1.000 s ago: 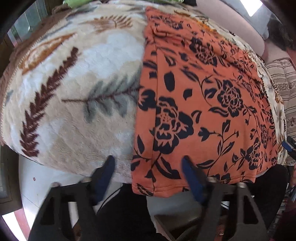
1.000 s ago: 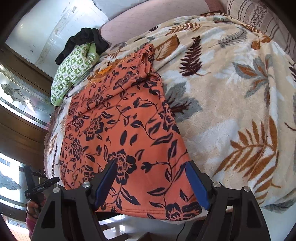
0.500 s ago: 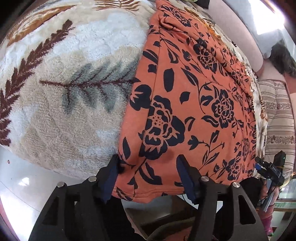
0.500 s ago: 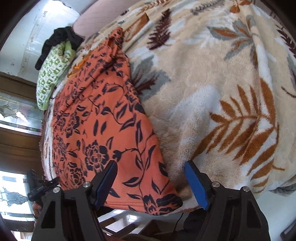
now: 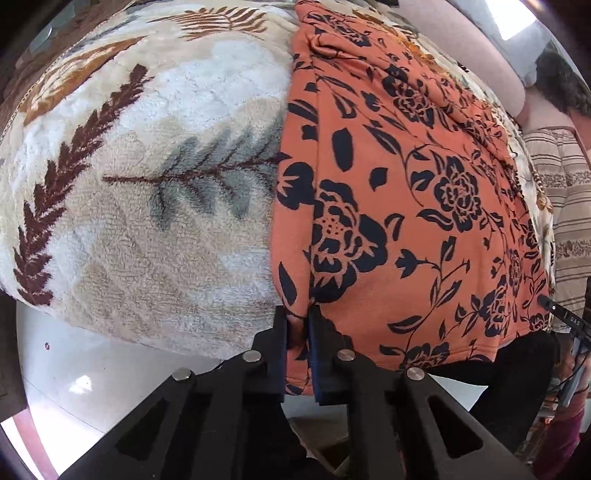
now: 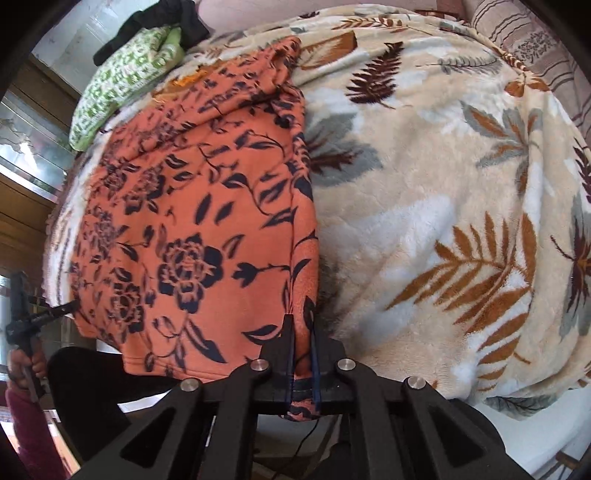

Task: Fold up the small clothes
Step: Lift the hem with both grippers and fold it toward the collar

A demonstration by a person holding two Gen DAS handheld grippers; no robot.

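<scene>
An orange garment with a dark floral print [image 5: 406, 206] lies flat on a leaf-patterned fleece blanket [image 5: 155, 177], its near hem hanging over the edge. My left gripper [image 5: 297, 321] is shut on the garment's near left corner. In the right wrist view the same garment [image 6: 207, 229] fills the left half, and my right gripper [image 6: 301, 332] is shut on its near right corner. The other gripper shows small at the far hem corner in each view.
The blanket [image 6: 443, 206] covers a rounded surface with white floor below. A green patterned cloth [image 6: 122, 77] and a black item [image 6: 155, 22] lie at the far end. A striped cushion [image 5: 569, 206] is at the right.
Both grippers moved in to the garment's near hem corners and went from open to shut on the fabric.
</scene>
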